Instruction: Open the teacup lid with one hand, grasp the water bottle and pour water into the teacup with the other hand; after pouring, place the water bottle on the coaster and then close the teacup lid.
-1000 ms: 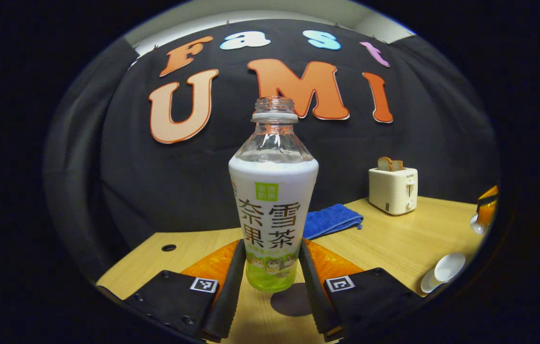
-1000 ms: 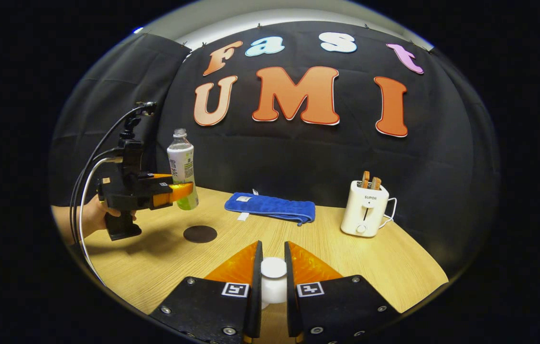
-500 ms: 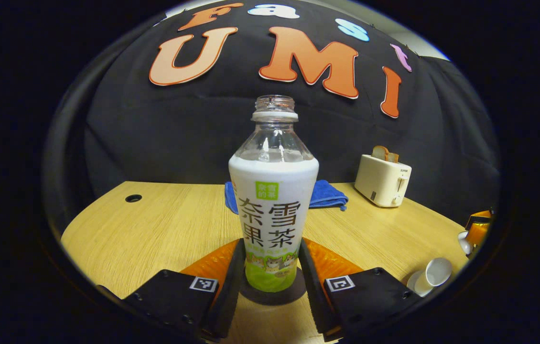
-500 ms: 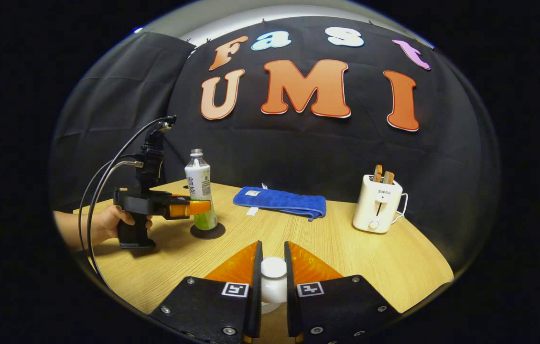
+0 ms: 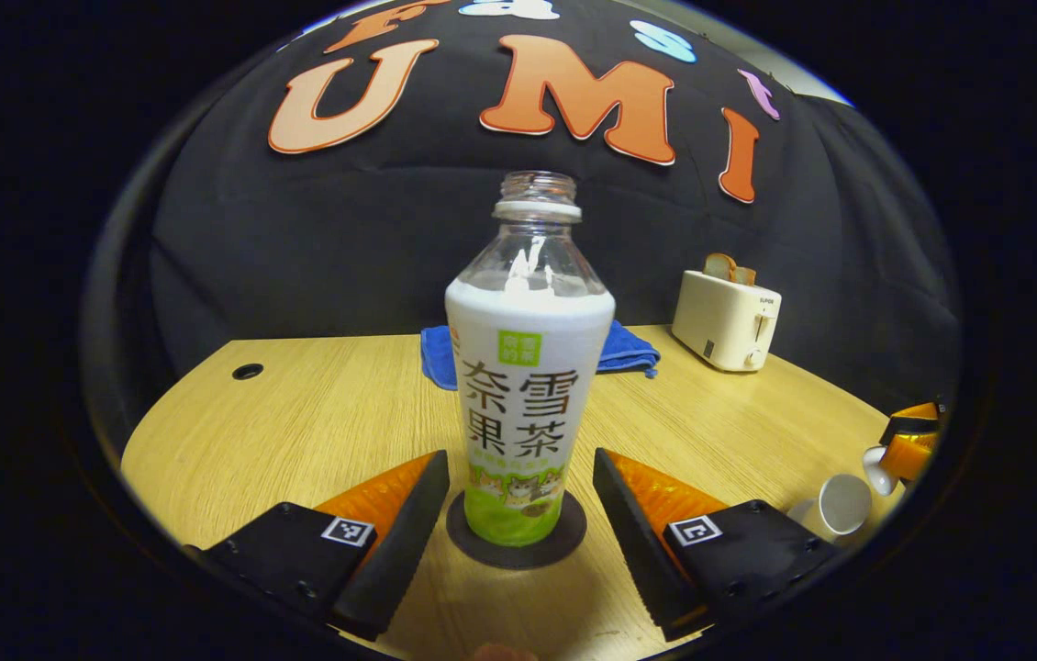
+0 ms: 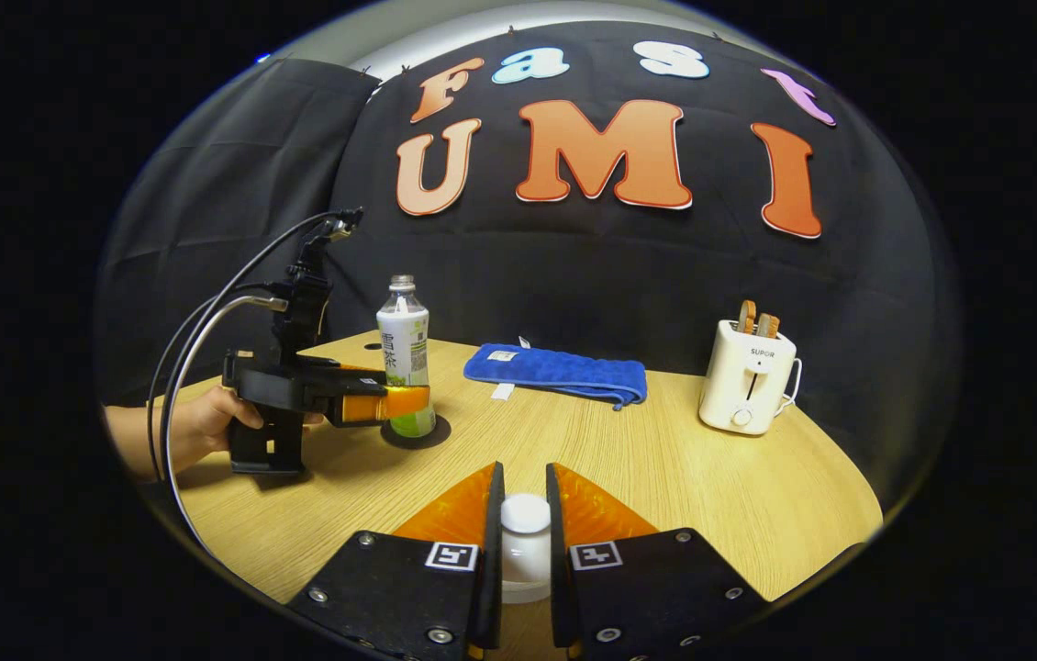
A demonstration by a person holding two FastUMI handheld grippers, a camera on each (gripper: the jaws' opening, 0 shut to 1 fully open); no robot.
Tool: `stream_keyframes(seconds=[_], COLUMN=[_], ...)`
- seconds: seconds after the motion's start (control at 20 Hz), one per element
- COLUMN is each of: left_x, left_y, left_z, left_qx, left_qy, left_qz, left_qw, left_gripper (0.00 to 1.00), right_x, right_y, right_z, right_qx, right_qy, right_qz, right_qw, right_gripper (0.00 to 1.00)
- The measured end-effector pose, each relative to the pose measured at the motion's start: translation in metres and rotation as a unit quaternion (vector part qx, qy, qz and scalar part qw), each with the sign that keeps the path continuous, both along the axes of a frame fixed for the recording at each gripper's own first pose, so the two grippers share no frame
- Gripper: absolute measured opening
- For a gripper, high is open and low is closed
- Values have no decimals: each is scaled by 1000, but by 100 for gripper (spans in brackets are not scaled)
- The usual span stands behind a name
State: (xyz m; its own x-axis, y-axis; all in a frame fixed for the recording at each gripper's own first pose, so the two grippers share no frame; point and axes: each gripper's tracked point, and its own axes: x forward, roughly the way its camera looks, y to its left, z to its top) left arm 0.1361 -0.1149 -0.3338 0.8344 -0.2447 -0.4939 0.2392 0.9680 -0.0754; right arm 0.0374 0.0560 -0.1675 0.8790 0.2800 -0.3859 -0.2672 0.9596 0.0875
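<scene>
Clear uncapped water bottle (image 5: 528, 367) upright on coaster (image 5: 516, 543).

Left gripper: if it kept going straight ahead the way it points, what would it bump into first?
Most likely the bottle, upright on the coaster directly between the open left gripper fingers.

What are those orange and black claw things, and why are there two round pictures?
Each claw is a gripper that a person holds like a tool. A small camera rides on each one, so each round picture looks out along one gripper.

In the left gripper view, the left gripper is open around a water bottle standing on a dark coaster. A white teacup sits farther right.

In the right gripper view, the right gripper pinches the teacup lid. A hand holds the other gripper. On the wooden table lie a blue towel and a toaster with bread.
</scene>
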Motion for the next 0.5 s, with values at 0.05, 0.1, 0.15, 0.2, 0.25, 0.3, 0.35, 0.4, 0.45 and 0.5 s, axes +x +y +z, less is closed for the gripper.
stream_keyframes(seconds=[0.05, 0.1, 0.15, 0.2, 0.25, 0.3, 0.35, 0.4, 0.45, 0.5], left_x=[-1, -3, -7, -12, -11, -15, -17, -20, -21, -22], left_y=[0, 0, 0, 1, 1, 1, 0, 2, 2, 4], left_z=[3, 7, 12, 17, 21, 26, 29, 33, 37, 43], left_qx=[7, 12, 19, 26, 36, 42, 43, 42, 39, 36], left_qy=[-9, -16, -27, -36, -49, -61, -68, -74, -82, -90], left_qz=[-5, -8, -13, -17, -20, -20, -21, -19, -16, -13], left_qw=[1000, 1000, 999, 999, 998, 997, 997, 996, 996, 995], left_gripper=[100, 100, 99, 99, 99, 99, 99, 99, 99, 100], right_x=[0, 1, 0, 2, 2, 2, 1, 1, 2, 4], right_y=[2, 5, 8, 9, 9, 10, 11, 11, 9, 7], right_z=[-2, -5, -7, -9, -15, -21, -25, -27, -29, -31], right_qx=[1, 3, 6, 8, 5, 3, 3, 1, -1, -2], right_qy=[0, 0, -1, -3, -4, 0, 4, 3, 4, 2], right_qz=[3, 5, 5, 4, 3, 2, 4, 1, -2, -11], right_qw=[1000, 1000, 1000, 1000, 1000, 1000, 1000, 1000, 1000, 1000], right_gripper=[23, 23, 22, 22, 22, 23, 23, 22, 19, 23])
